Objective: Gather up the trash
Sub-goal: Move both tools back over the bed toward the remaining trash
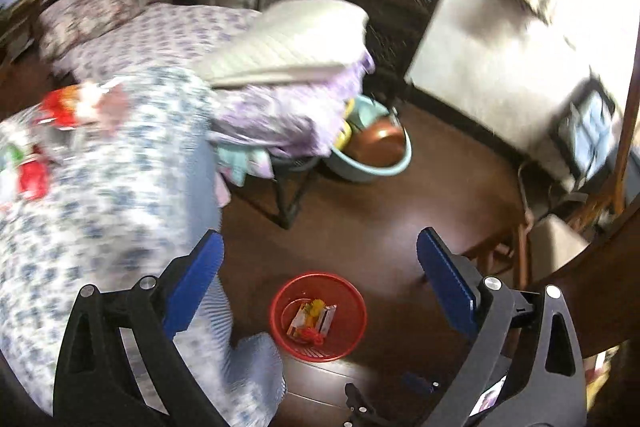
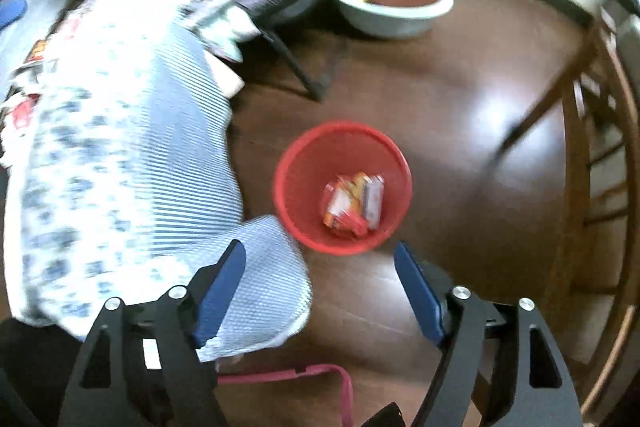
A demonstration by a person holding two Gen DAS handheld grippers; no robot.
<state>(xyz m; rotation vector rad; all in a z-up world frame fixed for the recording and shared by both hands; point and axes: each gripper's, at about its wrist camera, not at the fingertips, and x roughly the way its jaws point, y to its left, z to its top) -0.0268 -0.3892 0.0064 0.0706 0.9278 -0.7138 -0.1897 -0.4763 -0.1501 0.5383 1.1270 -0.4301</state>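
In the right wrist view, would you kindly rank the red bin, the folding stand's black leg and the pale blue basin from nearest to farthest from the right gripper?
1. Red bin, just ahead on the floor.
2. Black leg, beyond it, upper centre.
3. Pale blue basin, farthest, at the top.

Left claw (image 1: 320, 251), right claw (image 2: 320, 267): blue pads, black frames, silver screw heads.

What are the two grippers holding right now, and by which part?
Nothing. The left gripper and right gripper both stand open and empty above the red bin, which already holds wrappers.
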